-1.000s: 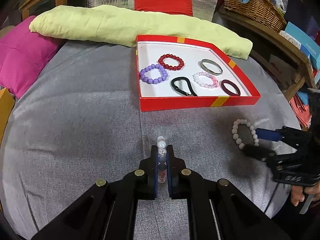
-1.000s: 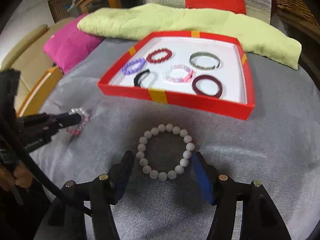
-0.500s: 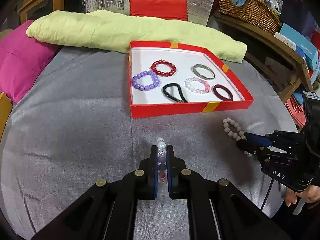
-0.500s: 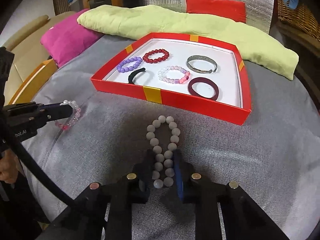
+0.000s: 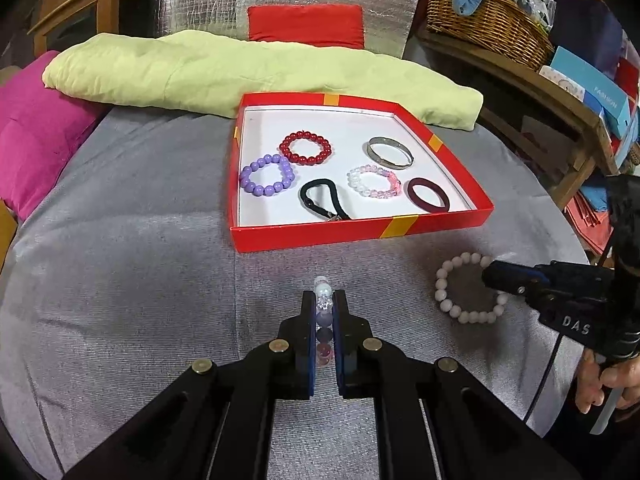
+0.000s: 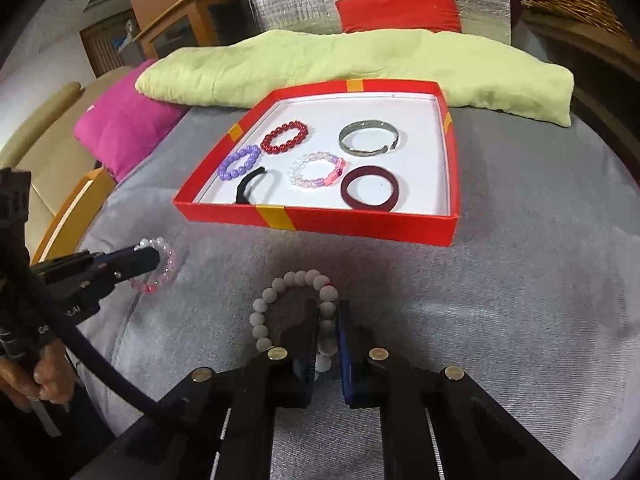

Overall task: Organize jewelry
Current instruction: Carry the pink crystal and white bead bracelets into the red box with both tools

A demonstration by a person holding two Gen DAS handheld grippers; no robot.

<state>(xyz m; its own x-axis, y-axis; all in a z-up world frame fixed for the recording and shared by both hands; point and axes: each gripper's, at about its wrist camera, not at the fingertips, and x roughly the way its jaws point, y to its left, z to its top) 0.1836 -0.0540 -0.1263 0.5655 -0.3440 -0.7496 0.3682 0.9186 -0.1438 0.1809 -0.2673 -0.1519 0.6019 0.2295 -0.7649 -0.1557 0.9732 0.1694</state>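
My left gripper is shut on a clear and pink bead bracelet, held edge-on above the grey cloth; it also shows in the right wrist view. My right gripper is shut on one side of a white bead bracelet, lifted off the cloth; the bracelet also shows in the left wrist view. The red tray lies ahead, holding purple, red, black, pink-white, silver and maroon bands.
A yellow-green cushion lies behind the tray, a pink cushion at the left. A wicker basket and wooden shelf stand at the right. Grey cloth covers the round table.
My right gripper shut on the white bracelet, first squeezing it flat, then lifting it so it hangs round. Both grippers rose and moved nearer the tray.
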